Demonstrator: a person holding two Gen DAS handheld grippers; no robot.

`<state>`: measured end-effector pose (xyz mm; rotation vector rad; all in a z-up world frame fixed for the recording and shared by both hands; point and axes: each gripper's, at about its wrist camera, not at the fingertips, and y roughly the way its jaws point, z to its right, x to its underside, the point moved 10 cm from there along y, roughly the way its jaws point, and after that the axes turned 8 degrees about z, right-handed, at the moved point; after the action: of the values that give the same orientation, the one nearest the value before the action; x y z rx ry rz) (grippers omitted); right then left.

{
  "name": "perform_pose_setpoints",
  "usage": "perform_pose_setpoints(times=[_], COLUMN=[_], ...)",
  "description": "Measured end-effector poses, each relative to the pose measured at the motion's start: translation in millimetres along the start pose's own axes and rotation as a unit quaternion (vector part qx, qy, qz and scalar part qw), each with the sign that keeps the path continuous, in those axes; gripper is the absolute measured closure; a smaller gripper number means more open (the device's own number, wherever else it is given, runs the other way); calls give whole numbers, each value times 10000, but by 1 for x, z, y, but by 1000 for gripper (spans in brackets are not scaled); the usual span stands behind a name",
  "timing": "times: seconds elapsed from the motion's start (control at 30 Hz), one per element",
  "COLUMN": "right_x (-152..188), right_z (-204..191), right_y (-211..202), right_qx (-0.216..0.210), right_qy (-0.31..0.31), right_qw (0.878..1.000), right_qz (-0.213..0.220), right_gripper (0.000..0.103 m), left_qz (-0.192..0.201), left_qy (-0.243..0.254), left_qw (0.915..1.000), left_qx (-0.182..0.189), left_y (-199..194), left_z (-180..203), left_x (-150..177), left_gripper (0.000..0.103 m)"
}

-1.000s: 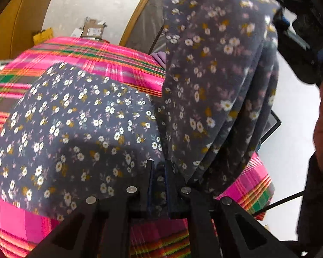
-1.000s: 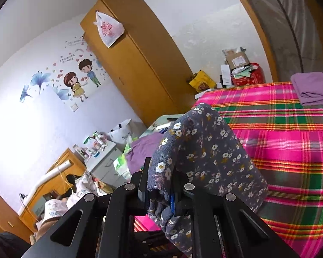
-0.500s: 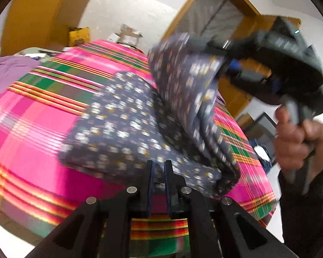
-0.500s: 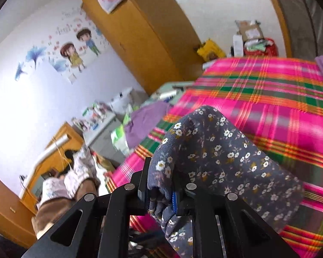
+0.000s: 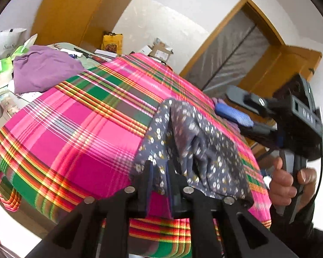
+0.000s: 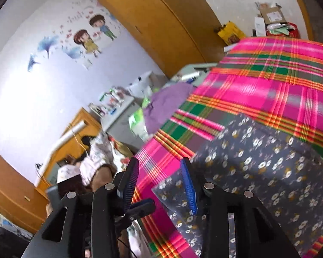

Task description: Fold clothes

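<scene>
On the bed, near its front edge and toward the right side in the left wrist view, the garment is lying as a folded bundle, and its near corner is overhanging that edge a little. The left gripper has just been opening; a corner of floral cloth is sitting between its jaws, and the pads no longer appear to be pressing it, so I am reading it as released or nearly so. The right gripper has also just been opening and is standing wide, with the garment lying beside its blue pad, not between the jaws; the hand is holding it just past the bundle in the left view. The risk, as I judge it, is coming from the left side: if the left gripper is pulling away while that corner is still snagged between the pads, it is likely dragging the top layer open and undoing the fold. The loose upper flap, bunched and ridged rather than flat, is also liable to be slumping sideways, and the overhanging corner could be sliding off the bed. The bundle's long axis is running from the near edge away toward the far right of the bed, its narrower end pointing away from the left camera.
</scene>
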<state>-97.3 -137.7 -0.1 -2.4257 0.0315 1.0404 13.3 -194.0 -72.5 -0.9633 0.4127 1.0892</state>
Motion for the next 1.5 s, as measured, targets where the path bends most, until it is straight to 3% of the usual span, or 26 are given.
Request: perform_pose_setpoints(times=[0.27, 0.47, 0.6, 0.63, 0.67, 0.7, 0.77, 0.8, 0.87, 1.0, 1.07, 1.17, 1.33, 1.5], right_x=[4, 20, 30, 32, 34, 35, 37, 38, 39, 41, 42, 43, 39, 35], right_z=[26, 56, 69, 72, 75, 77, 82, 84, 87, 93, 95, 97, 105, 124], right_y=[-52, -85, -95, -97, -99, -100, -102, -103, -104, -103, -101, -100, -107, -114], right_qx=[240, 356, 416, 429, 437, 445, 459, 463, 458, 448, 460, 482, 761, 1304], right_qy=[207, 601, 780, 813, 847, 880, 938, 959, 996, 1060, 1081, 1082, 855, 629], right_qw=[9982, 9950, 9931, 9927, 9923, 9920, 9913, 9910, 9906, 9902, 9901, 9900, 9888, 9826], right_qz=[503, 720, 764, 776, 787, 793, 802, 808, 816, 795, 771, 767, 961, 1165], right_gripper=[61, 61, 61, 61, 61, 61, 61, 61, 61, 61, 61, 61, 61, 61], left_qz=[403, 157, -141, -216, -291, -345, -292, -243, -213, -651, -654, -526, -113, 63], left_qy=[-22, 361, 107, -85, -276, -396, -642, -939, -1333, -1425, -1312, -598, -66, 297], left_qw=[9989, 9988, 9995, 9991, 9982, 9971, 9941, 9881, 9801, 9854, 9868, 9963, 9999, 9991], left_qx=[249, 274, 243, 347, 451, 555, 819, 1194, 1457, 664, 689, 309, -106, 312], left_y=[-5, 22, 39, 42, 45, 46, 42, 37, 33, 51, 49, 39, 15, 21], left_z=[19, 42, 38, 35, 32, 32, 31, 32, 24, -21, -21, -13, -12, 26], left_x=[-30, -27, -19, -17, -16, -15, -19, -23, -25, 0, 3, -5, -32, -52], left_gripper=[71, 66, 66, 69, 86, 92, 92, 92, 92, 92, 91, 88, 88, 85])
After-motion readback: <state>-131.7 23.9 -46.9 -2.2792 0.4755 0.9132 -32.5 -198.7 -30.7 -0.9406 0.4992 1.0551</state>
